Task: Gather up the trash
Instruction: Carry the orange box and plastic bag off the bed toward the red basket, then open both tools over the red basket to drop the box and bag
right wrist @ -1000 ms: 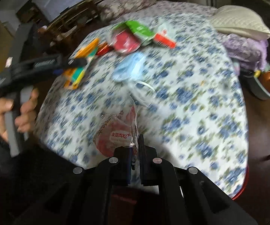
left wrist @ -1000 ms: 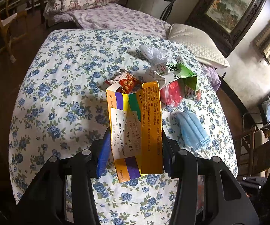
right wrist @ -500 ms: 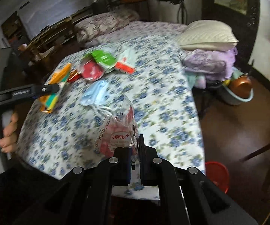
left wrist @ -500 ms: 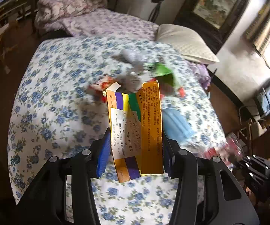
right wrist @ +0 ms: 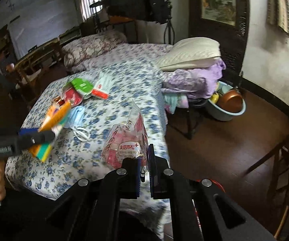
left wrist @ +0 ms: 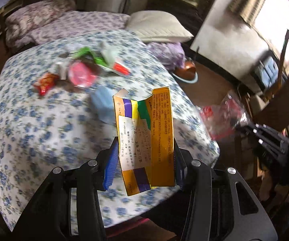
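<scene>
Left wrist view: the left claw grips a flattened orange medicine box between its blue pads, lifted above the near edge of the floral-cloth desk. Right wrist view: the right claw is pinched tight on a clear red-printed snack bag, held up over the desk's near right corner. On the desk, farther off, lie a blue face mask, a round red packet, a green wrapper and a small red-orange wrapper.
</scene>
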Tool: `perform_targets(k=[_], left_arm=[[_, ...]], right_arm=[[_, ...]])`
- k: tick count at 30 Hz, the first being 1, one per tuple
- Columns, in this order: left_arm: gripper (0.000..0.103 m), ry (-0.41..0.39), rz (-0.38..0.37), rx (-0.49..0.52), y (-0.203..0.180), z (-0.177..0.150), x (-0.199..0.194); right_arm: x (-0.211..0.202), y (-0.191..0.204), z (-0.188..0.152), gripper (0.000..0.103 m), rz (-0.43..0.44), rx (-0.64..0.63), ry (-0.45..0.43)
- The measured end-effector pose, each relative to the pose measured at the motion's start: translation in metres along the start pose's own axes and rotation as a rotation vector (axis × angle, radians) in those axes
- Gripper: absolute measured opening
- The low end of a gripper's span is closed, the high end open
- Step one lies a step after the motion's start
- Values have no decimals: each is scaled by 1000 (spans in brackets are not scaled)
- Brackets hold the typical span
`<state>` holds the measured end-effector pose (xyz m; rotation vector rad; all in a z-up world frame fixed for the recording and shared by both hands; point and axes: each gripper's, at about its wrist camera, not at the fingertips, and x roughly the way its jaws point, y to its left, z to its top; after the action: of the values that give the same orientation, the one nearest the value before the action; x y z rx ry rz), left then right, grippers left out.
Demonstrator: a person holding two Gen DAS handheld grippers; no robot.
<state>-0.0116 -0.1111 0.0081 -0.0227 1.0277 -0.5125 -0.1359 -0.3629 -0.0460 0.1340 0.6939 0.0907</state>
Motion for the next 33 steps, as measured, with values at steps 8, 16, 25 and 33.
perform_targets(k=[8,16,25,33], left_arm=[[48,25,-30,97,-60,9,16],[48,64,-71,204,-126,20,43],[48,174,-112,330,-191,10,97],[48,333,-158,351,-231,8,169]], right_arm=[[-11,-54,-21,7,-31,102,-11],[-8,-106,-45,7,-74,189,5],[9,-164,-83,7,-148,270,76],[53,-205,-125,7,-193,349,194]])
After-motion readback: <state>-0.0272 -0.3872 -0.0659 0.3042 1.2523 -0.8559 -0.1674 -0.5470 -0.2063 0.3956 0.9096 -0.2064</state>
